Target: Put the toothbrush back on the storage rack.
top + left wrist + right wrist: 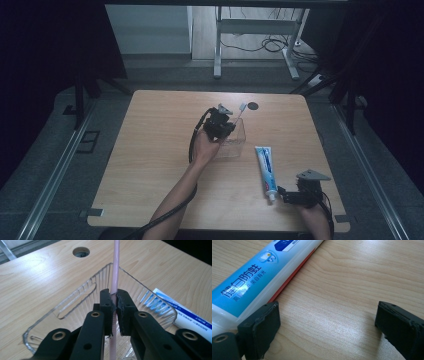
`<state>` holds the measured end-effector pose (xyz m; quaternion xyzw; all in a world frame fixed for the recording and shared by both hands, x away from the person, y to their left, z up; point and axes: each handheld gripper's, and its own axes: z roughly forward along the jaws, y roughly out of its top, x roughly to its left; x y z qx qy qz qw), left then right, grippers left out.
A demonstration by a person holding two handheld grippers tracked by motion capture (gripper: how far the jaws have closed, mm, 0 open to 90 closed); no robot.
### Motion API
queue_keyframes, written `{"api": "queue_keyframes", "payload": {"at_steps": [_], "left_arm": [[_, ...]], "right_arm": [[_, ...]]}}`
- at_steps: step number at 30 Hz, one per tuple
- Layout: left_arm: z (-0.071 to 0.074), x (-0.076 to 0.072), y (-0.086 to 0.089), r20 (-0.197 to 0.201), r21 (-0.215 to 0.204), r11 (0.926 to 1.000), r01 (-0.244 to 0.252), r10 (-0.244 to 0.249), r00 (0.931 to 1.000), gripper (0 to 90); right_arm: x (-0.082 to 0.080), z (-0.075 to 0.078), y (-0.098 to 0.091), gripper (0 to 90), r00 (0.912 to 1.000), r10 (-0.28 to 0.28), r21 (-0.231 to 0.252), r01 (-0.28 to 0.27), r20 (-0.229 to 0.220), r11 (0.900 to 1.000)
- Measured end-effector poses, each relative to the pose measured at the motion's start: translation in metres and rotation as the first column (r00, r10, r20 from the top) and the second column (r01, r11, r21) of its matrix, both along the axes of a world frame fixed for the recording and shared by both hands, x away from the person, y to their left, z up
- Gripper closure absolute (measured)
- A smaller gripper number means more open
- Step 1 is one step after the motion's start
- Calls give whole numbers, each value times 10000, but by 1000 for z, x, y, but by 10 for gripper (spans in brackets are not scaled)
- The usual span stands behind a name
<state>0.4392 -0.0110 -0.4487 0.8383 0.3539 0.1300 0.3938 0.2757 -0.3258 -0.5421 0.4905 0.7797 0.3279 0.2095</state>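
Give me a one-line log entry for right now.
left gripper: shut on toothbrush, over clear box | right gripper: open, beside toothpaste tube, not gripping | table: wood

Clear ribbed plastic container [82, 293] — matt (pale) wood table [37, 277]

A round hole [253, 105] pierces the wooden table [160, 150]; a metal-legged desk [255, 40] stands beyond, cables [270, 46] beneath.
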Motion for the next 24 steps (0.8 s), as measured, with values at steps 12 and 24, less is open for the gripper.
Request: {"api": "queue_keyframes", "payload": {"at_steps": [12, 24], "left_arm": [[-5, -3, -13, 22, 997, 9949, 140, -143, 9999, 832], [-6, -3, -18, 82, 1483, 9888, 169, -183, 9998, 788]], "right_arm": [[0, 0, 0, 60, 10000, -4, 7, 4, -10, 10000], [0, 0, 0, 59, 10000, 6, -4, -6, -6, 10000]]}}
